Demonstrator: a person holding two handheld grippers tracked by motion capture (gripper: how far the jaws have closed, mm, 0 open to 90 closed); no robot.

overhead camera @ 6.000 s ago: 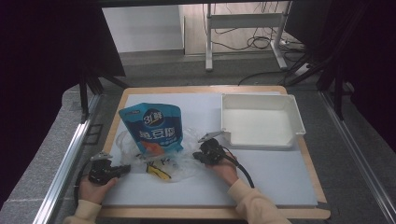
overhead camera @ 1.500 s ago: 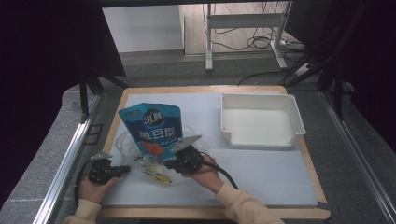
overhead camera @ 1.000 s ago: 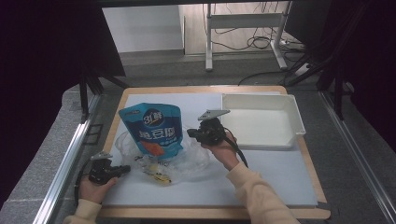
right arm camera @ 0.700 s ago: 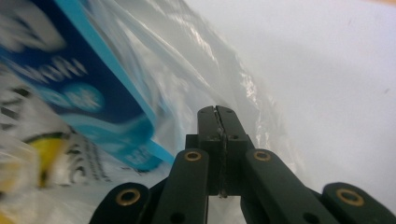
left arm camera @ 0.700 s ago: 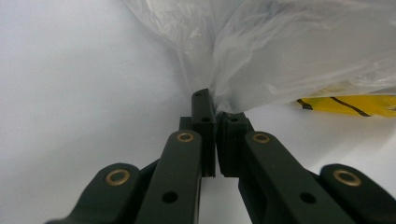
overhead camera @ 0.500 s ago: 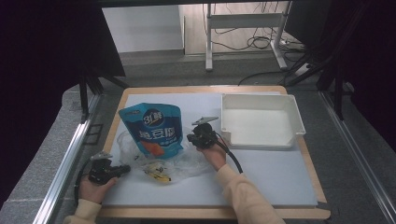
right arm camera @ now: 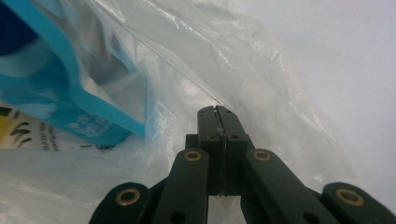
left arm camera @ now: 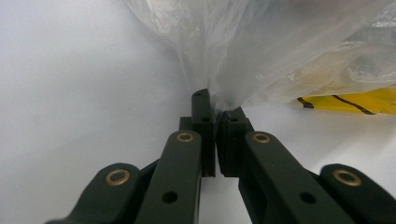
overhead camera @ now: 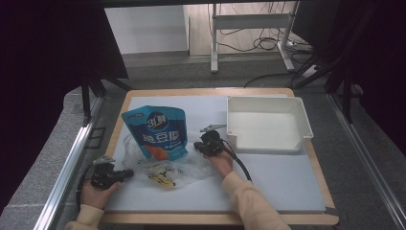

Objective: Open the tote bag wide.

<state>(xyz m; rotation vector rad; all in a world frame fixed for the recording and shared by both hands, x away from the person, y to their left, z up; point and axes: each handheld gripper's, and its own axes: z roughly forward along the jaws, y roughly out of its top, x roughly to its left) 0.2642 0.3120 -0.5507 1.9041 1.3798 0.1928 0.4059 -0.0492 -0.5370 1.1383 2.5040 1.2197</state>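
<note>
Since half a second ago the right gripper [overhead camera: 209, 143] has sunk lower beside the blue pouch [overhead camera: 156, 132], while the left gripper [overhead camera: 106, 175] has kept its place at the tabletop's [overhead camera: 277, 182] near left.

In the high view the clear plastic bag [overhead camera: 191, 167] lies spread between the two grippers, its mouth probably stretched so the pouch can slide in; the white tray [overhead camera: 268, 125] sits well apart.

In the left gripper view the jaws are clamped on a gathered corner of the bag [left arm camera: 219, 70], anchoring it, with a yellow packet [left arm camera: 355, 100] inside.

In the right gripper view the jaws are pressed together on the bag's film edge [right arm camera: 196, 88], beside the pouch [right arm camera: 70, 84].
</note>
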